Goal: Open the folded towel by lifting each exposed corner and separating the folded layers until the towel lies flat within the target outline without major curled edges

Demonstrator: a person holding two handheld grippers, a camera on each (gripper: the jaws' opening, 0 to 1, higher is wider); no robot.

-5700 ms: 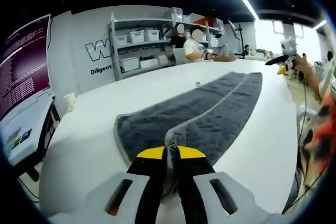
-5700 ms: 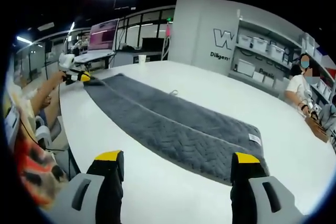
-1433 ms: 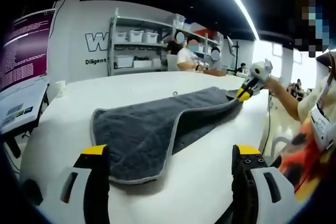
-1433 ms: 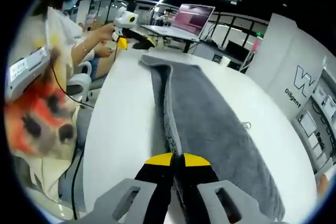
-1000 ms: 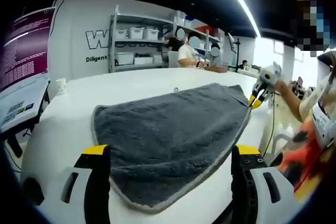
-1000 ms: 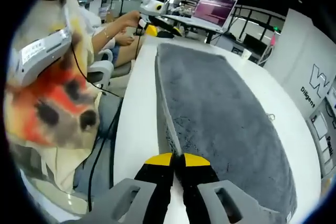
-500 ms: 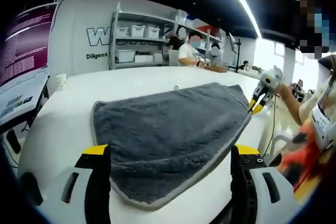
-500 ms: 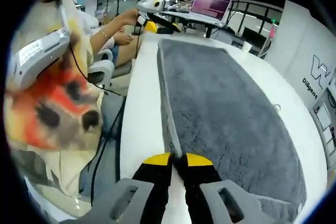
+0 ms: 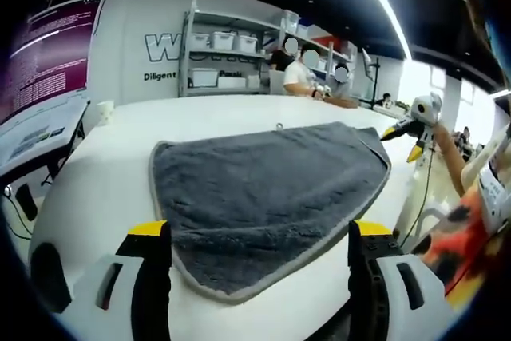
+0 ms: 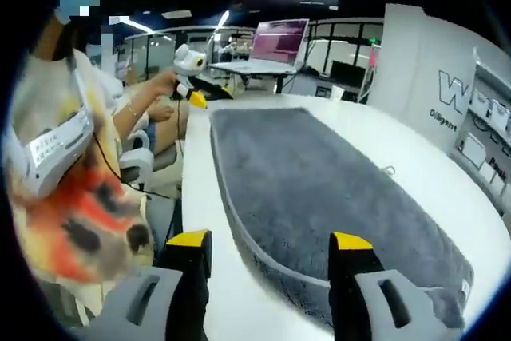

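Grey towel point(image 9: 263, 197) lies spread open on the white surface point(image 9: 96, 197), one layer, paler hemmed border visible around its edges; in the left gripper view the nearest corner sits between the jaws, rounded. A small hanging loop point(image 9: 279, 126) shows at the far edge. In the right gripper view the towel point(image 10: 319, 189) runs away lengthwise, with a white label point(image 10: 465, 286) at one corner.

Left gripper point(image 9: 255, 233): jaws spread wide, holding nothing, low over the near corner. Right gripper point(image 10: 270, 243): jaws apart, empty, over the towel's edge. Beyond, shelving point(image 9: 223, 57) with bins.
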